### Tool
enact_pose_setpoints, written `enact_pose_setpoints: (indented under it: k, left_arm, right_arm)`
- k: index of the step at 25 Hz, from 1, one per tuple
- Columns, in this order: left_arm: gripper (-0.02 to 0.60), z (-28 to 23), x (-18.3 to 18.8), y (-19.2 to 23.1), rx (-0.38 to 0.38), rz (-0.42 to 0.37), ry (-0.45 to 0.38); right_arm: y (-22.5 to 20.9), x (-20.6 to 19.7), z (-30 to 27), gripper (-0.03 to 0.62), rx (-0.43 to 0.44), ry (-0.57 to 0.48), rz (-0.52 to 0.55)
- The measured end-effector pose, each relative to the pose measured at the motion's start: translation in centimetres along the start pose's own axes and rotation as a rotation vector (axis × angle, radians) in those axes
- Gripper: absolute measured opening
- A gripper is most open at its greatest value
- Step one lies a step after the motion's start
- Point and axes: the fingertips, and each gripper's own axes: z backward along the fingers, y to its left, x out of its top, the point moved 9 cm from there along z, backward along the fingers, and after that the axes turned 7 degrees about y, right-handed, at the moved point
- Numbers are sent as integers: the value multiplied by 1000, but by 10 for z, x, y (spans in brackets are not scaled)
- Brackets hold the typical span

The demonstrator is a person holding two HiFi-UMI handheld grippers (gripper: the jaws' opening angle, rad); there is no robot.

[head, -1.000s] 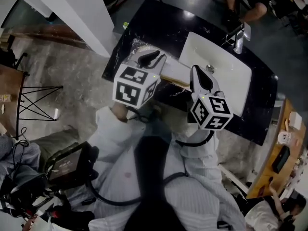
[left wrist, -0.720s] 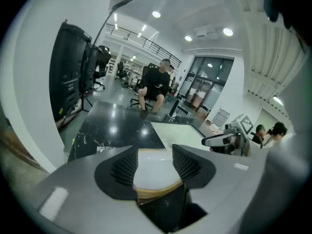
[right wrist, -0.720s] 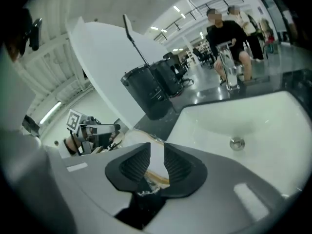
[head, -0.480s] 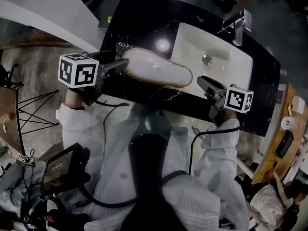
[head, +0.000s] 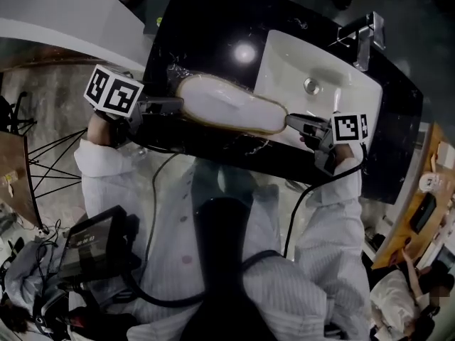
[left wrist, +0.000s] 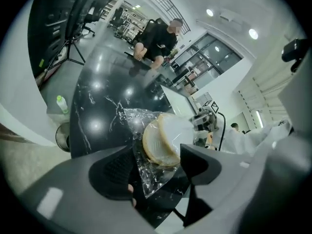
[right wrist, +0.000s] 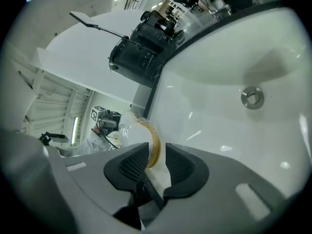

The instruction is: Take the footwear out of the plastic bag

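A white slipper (head: 227, 105) with a tan sole lies in a clear plastic bag (head: 178, 77) on the black marble counter (head: 206, 27), left of the sink. My left gripper (head: 169, 107) is at the heel end. Its jaws are opening wide, and the crinkled bag end (left wrist: 146, 174) and the slipper heel (left wrist: 161, 138) sit loosely between them. My right gripper (head: 293, 122) is at the toe end by the sink. Its jaws are closing, and the pads press on the slipper's tan rim (right wrist: 152, 140), seen in the right gripper (right wrist: 157, 162) view.
The white sink (head: 341, 69) with its drain (head: 311, 86) and chrome faucet (head: 362, 41) fills the counter's right part. The counter's front edge runs just below the slipper. A person (left wrist: 158, 38) sits beyond the counter's far side.
Both grippers have moved apart from above the slipper's middle to its two ends. The left jaws have spread wide. The right jaws now sit on the toe rim.
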Motion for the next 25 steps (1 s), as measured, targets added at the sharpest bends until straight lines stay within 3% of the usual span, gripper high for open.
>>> enact_pose_setpoints:
  k: [6,13,19,25]
  left_arm:
    - [299,-7,1,-8,-54,-1,25]
    - [156,-18,1,-8,-70,46,-8]
    - [54,-9,2,-11,-215,37,-172]
    - [43,5,5,-24,-274,-5,-234]
  right_arm:
    - [-2,4,-13,75,34,58,-25]
    - [9,10,-20,67,61,70,17]
    - [13,4,11,61,22,-25,36]
    - [18,-3,44,49,6,-163,66]
